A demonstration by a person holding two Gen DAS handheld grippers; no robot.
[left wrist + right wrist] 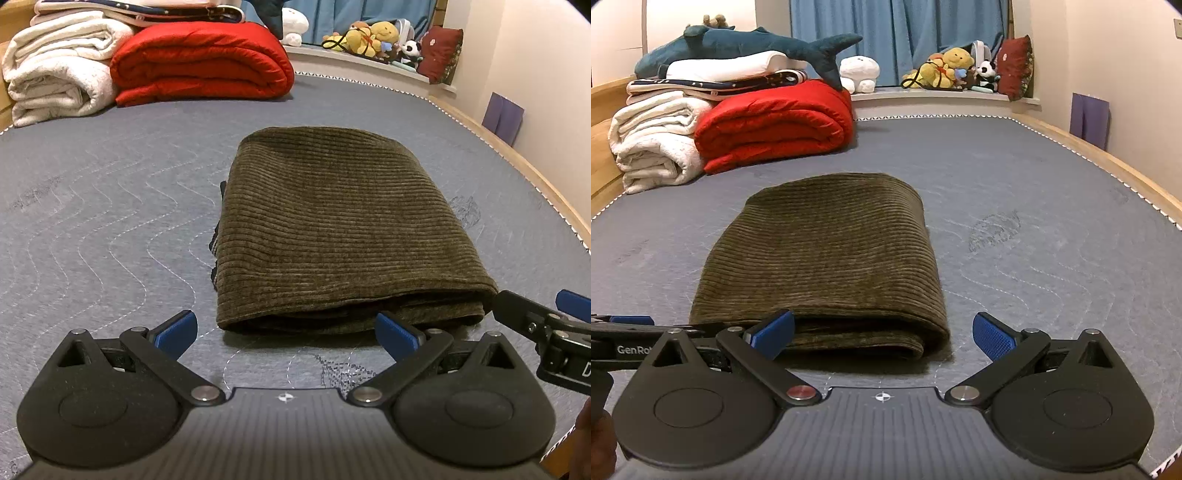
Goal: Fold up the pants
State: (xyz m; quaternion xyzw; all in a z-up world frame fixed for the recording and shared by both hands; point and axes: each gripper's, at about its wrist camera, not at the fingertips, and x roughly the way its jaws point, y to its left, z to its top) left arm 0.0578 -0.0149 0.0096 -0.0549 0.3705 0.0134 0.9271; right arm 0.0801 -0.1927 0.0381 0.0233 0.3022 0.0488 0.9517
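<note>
From the left wrist view, the left hand-held gripper (286,330) hovers low over the grey quilted mattress (110,206) with its blue-padded fingers spread wide and nothing between them. The olive corduroy pants (332,225) lie folded into a compact rectangle on the mattress, the layered folded edge just ahead of the fingers. The right hand-held gripper (535,314) shows at the right edge, close beside the pants' near right corner. A red quilt (199,62) and white blankets (55,70) are stacked at the far end.

From the right wrist view, the right hand-held gripper (884,332) is likewise released, fingers apart and empty, just short of the pants (827,254). The left hand-held gripper (626,325) enters at the left edge. A plush shark (738,44) lies on top of the bedding pile
</note>
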